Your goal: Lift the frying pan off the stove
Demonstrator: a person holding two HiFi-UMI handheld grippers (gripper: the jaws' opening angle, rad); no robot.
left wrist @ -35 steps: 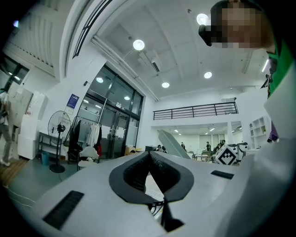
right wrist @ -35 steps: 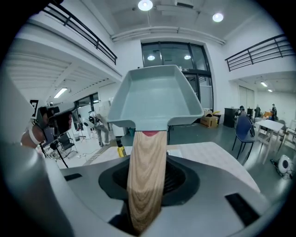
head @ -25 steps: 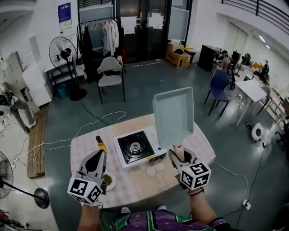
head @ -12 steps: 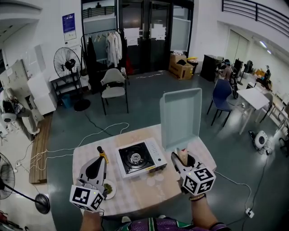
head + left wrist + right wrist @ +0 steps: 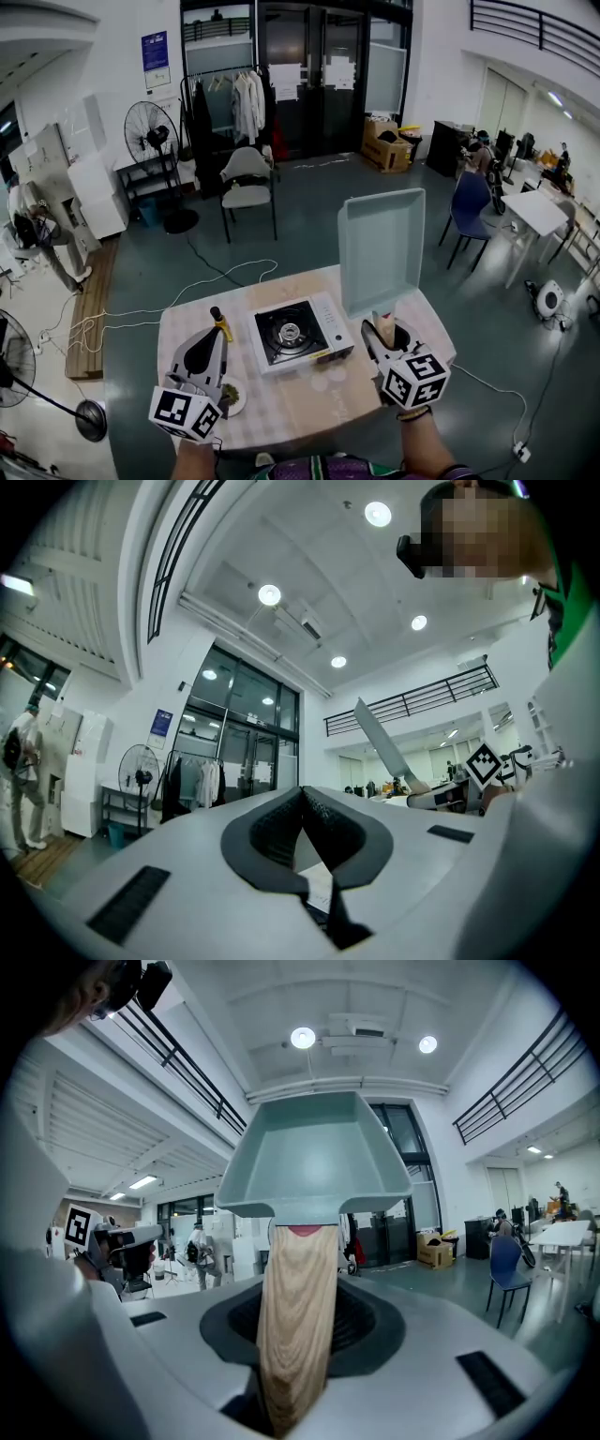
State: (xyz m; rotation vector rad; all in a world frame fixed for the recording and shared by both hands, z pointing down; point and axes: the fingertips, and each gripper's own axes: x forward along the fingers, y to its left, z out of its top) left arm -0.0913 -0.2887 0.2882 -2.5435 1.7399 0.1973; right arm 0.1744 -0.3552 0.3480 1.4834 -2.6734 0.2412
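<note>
My left hand-held gripper (image 5: 212, 339) is pressed together and empty. My right hand-held gripper (image 5: 382, 330) pinches the light wooden handle (image 5: 298, 1307) of the pale green square frying pan (image 5: 382, 248), which stretches straight away from it, raised in the air to the right of the white portable gas stove (image 5: 295, 330) on the bench (image 5: 300, 403).

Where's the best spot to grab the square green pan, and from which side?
The wooden handle. It is long and narrow and sticks out from one edge of the pan, so jaws fit across it; the pan body looks too wide. Come from the handle's free end, as the right gripper does now.
</note>
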